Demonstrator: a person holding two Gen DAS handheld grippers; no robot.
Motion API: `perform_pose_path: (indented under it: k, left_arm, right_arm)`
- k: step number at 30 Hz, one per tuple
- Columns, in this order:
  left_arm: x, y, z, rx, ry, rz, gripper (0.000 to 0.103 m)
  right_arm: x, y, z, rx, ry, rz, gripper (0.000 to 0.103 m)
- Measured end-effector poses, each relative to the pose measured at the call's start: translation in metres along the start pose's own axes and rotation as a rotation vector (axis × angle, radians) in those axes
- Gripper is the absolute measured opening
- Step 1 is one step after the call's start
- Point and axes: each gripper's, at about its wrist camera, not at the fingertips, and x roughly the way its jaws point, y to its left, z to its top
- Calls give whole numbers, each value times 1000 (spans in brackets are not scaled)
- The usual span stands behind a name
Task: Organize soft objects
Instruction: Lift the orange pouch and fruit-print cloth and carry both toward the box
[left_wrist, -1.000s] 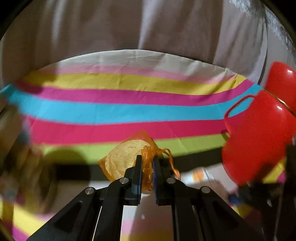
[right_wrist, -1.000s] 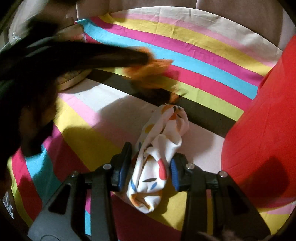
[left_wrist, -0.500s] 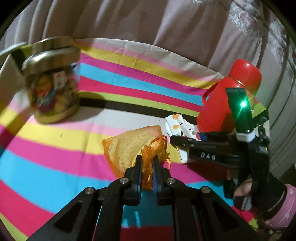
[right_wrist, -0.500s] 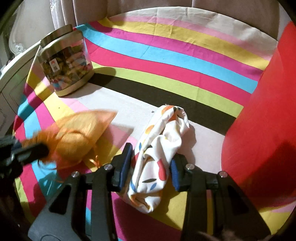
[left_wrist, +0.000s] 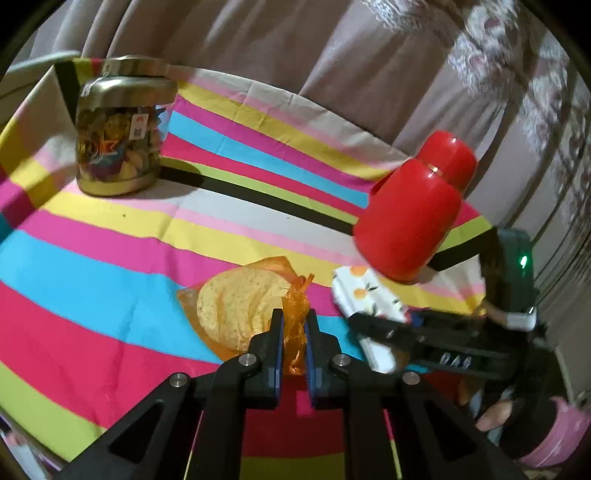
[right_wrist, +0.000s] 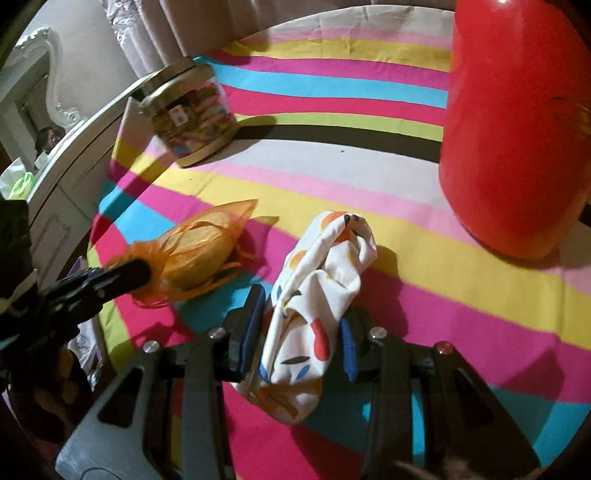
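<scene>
Orange pouch (left_wrist: 255, 306) swung nearer the cloth bundle (right_wrist: 314, 314) — both gripper-clamped.

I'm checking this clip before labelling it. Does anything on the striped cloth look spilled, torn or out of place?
Nothing stands out. The jar and the red flask stand upright on the striped cloth. The left tongs pinch the orange mesh pouch by its neck; the right tongs hold the printed fabric bundle. No spill or tear shows.

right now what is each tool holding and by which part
Left tool: orange mesh pouch, by its gathered neck. Right tool: patterned cloth bundle, around its middle.
</scene>
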Motion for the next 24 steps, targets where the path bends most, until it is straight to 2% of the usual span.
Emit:
perform_pose_path:
  k: [3,11,16,24]
  left_arm:
    - [-9,-2,-1,-35,-9,-40,10]
    - [-40,-19,6,-25,-73,-82,10]
    - [-65,-29,12,-16,-127,-106,10]
    - [-140,-30,11,0,-240,-99,10]
  right_arm:
    - [2,13,-6,-30,20,20,41]
    - [6,60,-25,-115,71,89,41]
    - [-10,75,-25,-131,44,135,41]
    - [-47,114,-25,-218,-26,225,41]
